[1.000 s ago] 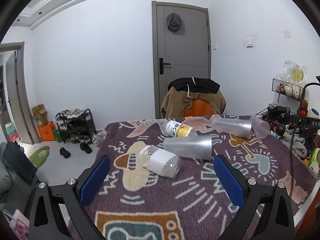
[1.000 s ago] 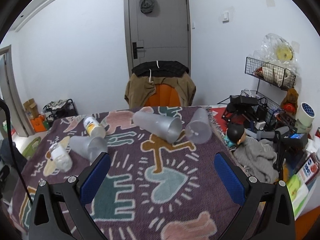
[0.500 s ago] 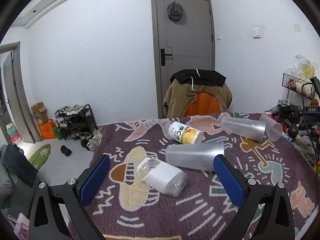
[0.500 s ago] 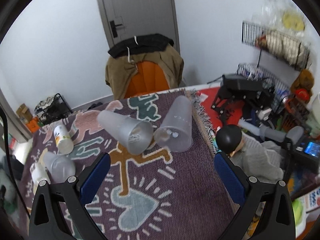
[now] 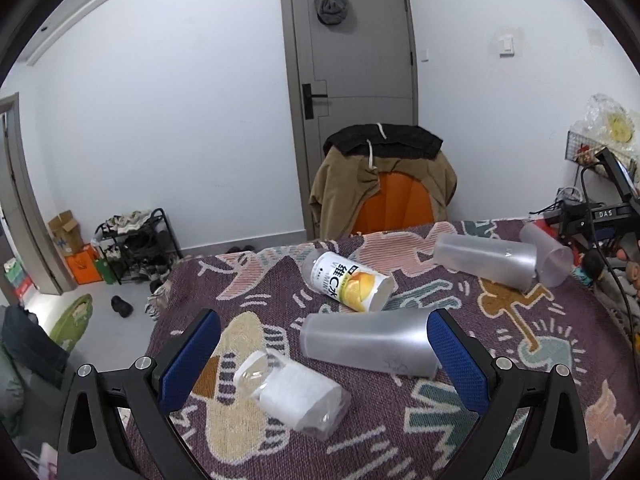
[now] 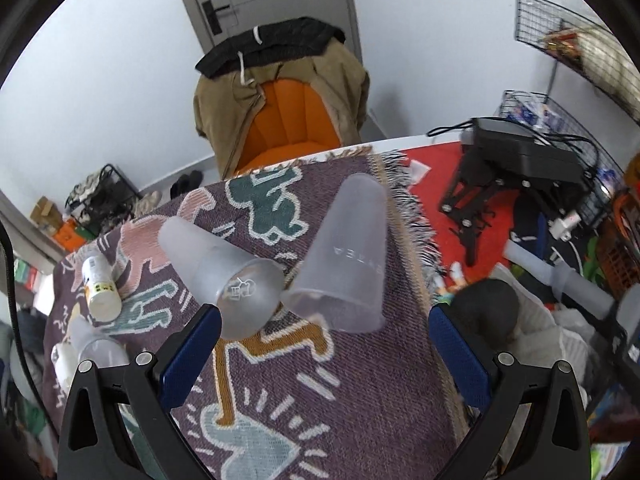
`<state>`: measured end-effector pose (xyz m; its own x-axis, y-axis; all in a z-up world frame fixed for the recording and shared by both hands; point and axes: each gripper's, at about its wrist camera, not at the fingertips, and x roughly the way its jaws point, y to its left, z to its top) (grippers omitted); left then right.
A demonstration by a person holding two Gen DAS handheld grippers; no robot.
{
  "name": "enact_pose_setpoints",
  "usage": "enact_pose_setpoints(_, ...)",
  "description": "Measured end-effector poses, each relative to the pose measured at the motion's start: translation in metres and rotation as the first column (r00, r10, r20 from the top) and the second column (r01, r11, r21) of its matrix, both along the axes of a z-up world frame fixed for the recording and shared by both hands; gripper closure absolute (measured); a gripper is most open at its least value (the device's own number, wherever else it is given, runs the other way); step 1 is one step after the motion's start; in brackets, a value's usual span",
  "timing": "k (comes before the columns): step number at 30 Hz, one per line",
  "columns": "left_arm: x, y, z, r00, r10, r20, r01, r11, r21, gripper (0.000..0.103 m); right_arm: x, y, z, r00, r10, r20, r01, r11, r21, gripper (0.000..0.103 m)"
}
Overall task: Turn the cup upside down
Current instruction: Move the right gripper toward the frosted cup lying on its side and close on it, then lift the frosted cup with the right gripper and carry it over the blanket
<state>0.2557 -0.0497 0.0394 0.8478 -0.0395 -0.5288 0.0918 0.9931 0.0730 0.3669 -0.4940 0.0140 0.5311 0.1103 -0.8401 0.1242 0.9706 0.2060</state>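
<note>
You are in the approach: your right gripper [image 6: 324, 344], jaws spread and empty, hangs over two cups [image 6: 344, 264] lying near the cloth's right edge, so straddle one; the left gripper [image 5: 320, 356], also spread, holds nothing.

The purple woven blanket [image 6: 360, 400] has cartoon figures in pink, green, orange and pale blue, with white lines. The frosted see-through plastic cups [image 6: 344, 264] look grey-white. The white bottle [image 5: 348, 280] has a yellow fruit picture. The grippers' finger pads [image 5: 190, 360] are blue on black frames. The chair [image 6: 288, 128] is orange.
</note>
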Motion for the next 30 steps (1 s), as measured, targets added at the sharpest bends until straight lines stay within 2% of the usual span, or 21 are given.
enact_pose_setpoints(2,0.007,-0.001,-0.002,1.000,0.004,-0.012,-0.004,1.000,-0.004,0.000,0.010,0.006,-0.004,1.000,0.021,-0.015,-0.021,1.000,-0.010,0.000)
enact_pose_setpoints(6,0.017,-0.002,-0.007,0.999,0.001,-0.032,-0.001,1.000,-0.007,0.000,0.031,0.021,-0.016,0.997,0.044,-0.058,-0.049,0.995,-0.091,0.002)
enact_pose_setpoints(11,0.024,-0.003,-0.016,0.999,0.006,-0.044,-0.005,1.000,0.021,0.000,0.051,0.020,-0.028,0.996,0.013,-0.083,-0.025,0.989,-0.144,0.006)
enact_pose_setpoints(16,0.032,0.000,-0.023,0.998,0.016,-0.057,-0.015,1.000,0.025,0.000,0.069,0.011,-0.040,0.994,-0.030,-0.106,0.013,0.988,-0.153,0.007)
enact_pose_setpoints(18,0.034,0.002,-0.023,0.998,0.016,-0.054,-0.014,1.000,0.020,0.000,0.076,0.006,-0.049,0.991,-0.052,-0.126,0.034,0.989,-0.143,0.010)
enact_pose_setpoints(24,0.035,0.006,-0.027,0.998,0.021,-0.066,-0.020,1.000,0.015,0.000,0.093,-0.002,-0.082,0.970,-0.117,-0.215,0.082,0.983,-0.164,0.012)
enact_pose_setpoints(25,0.033,0.006,-0.026,0.998,0.020,-0.058,-0.019,1.000,0.012,0.000,0.094,-0.005,-0.087,0.965,-0.135,-0.225,0.099,0.982,-0.162,0.013)
enact_pose_setpoints(26,0.031,0.007,-0.023,0.999,0.016,-0.044,-0.016,1.000,0.004,0.000,0.094,-0.009,-0.092,0.961,-0.151,-0.232,0.118,0.982,-0.149,0.023)
enact_pose_setpoints(27,0.029,0.008,-0.021,0.999,0.011,-0.035,-0.012,1.000,-0.003,0.000,0.093,-0.012,-0.095,0.960,-0.155,-0.234,0.127,0.983,-0.130,0.028)
enact_pose_setpoints(30,0.024,0.008,-0.013,1.000,0.002,-0.007,-0.002,1.000,-0.015,0.000,0.089,-0.018,-0.095,0.961,-0.172,-0.215,0.152,0.983,-0.103,0.029)
